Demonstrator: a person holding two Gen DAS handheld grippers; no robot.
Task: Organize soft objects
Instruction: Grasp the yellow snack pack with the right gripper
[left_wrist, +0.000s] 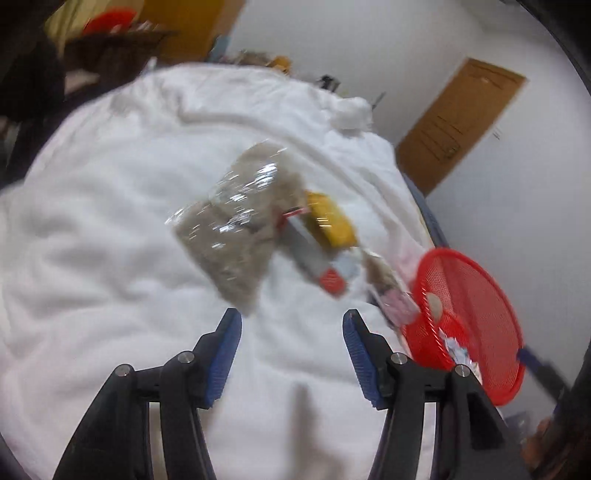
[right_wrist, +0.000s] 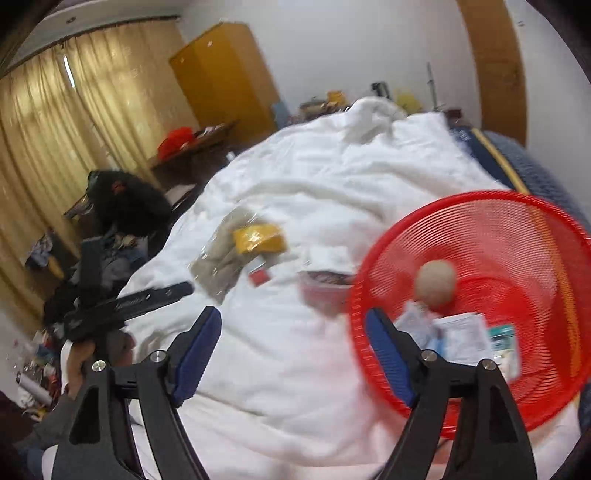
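The left gripper (left_wrist: 291, 354) hangs over the white quilt (left_wrist: 110, 258) with its blue-padded jaws apart and nothing between them. Just beyond its tips lies a clear bag of brown cloth (left_wrist: 236, 225), and touching that bag on the side toward the red basket (left_wrist: 476, 306) sit a yellow packet (left_wrist: 330, 221) and a long grey packet with a red end (left_wrist: 314, 258). A small pinkish packet (left_wrist: 397, 302) lies against the basket's rim.

The right gripper (right_wrist: 293, 354) also stands wide open and empty, one jaw over the quilt, the other in front of the basket's rim. Inside the basket rest a beige ball (right_wrist: 435, 282) and some white packets (right_wrist: 461, 336). Far from the basket, at the quilt's edge, a hand (right_wrist: 79, 363) holds the other black gripper.
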